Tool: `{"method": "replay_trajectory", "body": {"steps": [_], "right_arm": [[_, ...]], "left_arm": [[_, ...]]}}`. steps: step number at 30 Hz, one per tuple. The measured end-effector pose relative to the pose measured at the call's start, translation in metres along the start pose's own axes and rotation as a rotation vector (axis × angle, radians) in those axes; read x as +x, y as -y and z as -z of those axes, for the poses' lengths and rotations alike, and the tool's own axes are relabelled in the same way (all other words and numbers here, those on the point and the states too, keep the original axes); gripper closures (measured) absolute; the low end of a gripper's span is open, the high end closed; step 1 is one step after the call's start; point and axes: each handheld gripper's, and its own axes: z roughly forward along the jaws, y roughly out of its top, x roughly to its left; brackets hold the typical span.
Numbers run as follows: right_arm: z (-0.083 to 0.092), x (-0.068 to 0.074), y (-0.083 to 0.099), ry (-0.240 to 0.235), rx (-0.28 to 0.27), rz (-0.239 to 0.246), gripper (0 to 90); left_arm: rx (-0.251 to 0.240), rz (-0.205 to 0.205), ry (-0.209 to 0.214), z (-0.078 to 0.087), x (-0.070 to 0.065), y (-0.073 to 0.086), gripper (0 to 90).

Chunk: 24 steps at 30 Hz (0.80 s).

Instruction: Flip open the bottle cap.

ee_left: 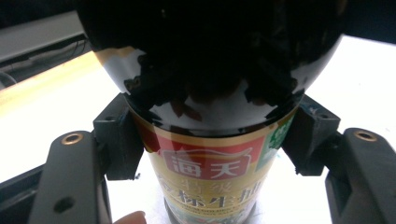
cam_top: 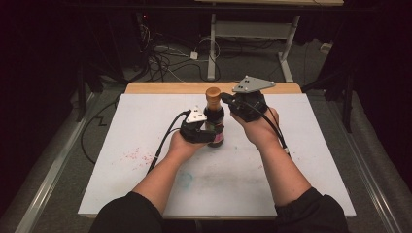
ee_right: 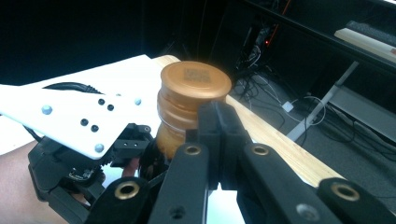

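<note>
My left tool (cam_top: 208, 130) clamps the labelled belly of the dark, glossy glass bottle (cam_top: 214, 121) standing upright mid-tabletop (cam_top: 145, 126), likely heavy, slick and breakable, so I grip low on the paper label, while my right tool (cam_top: 228, 101), jaws clenched together, rests beside its ribbed bronze plastic cap (ee_right: 194, 93).

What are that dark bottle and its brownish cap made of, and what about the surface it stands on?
The bottle looks like dark glass or glossy plastic: its shoulder mirrors the left claw shut around it. Its label seems shiny printed film. The cap looks like matte copper-coloured plastic, with ridged rings. The table has a white, dull, stained sheet, perhaps paper, over a pale wooden edge.
</note>
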Motion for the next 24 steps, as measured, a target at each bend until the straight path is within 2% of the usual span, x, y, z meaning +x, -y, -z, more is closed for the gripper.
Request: {"method": "replay_trajectory", "body": {"steps": [1, 2, 3, 4, 6, 7, 8, 13, 14, 18, 24], "right_arm": [[0.007, -0.003, -0.006, -0.012, -0.054, -0.036, 90.0], [0.015, -0.004, -0.016, -0.03, -0.09, -0.03, 90.0], [0.019, 0.0, -0.025, -0.022, -0.094, -0.005, 90.0], [0.023, 0.003, -0.031, -0.016, -0.097, 0.026, 90.0], [0.027, 0.008, -0.036, -0.021, -0.102, 0.04, 90.0], [0.029, 0.01, -0.036, -0.022, -0.103, 0.044, 90.0], [0.029, 0.01, -0.036, -0.022, -0.103, 0.044, 90.0], [0.025, 0.008, -0.022, -0.028, -0.063, 0.028, 90.0], [0.024, 0.004, -0.013, -0.025, -0.042, 0.018, 90.0], [0.023, -0.003, -0.001, -0.024, -0.012, -0.011, 90.0], [0.016, -0.007, 0.011, -0.03, 0.038, -0.016, 90.0]], "left_arm": [[-0.001, -0.012, 0.004, -0.001, -0.003, 0.001, 30.7], [-0.004, -0.018, 0.001, -0.003, -0.005, 0.002, 30.7], [-0.05, 0.046, -0.014, -0.009, -0.009, 0.001, 30.6], [-0.05, 0.046, -0.014, -0.009, -0.009, 0.001, 30.4], [-0.032, 0.055, -0.021, -0.008, -0.006, -0.001, 30.1], [0.014, 0.015, -0.014, -0.004, -0.001, -0.002, 30.0], [0.011, 0.022, -0.012, -0.002, 0.0, -0.002, 30.0], [0.011, 0.013, -0.01, -0.002, -0.001, -0.002, 29.6], [0.012, 0.015, -0.009, -0.002, -0.001, -0.002, 29.5], [0.011, 0.013, -0.007, -0.002, 0.0, -0.002, 29.4], [0.01, 0.011, -0.006, -0.002, 0.0, -0.001, 29.3]]}}
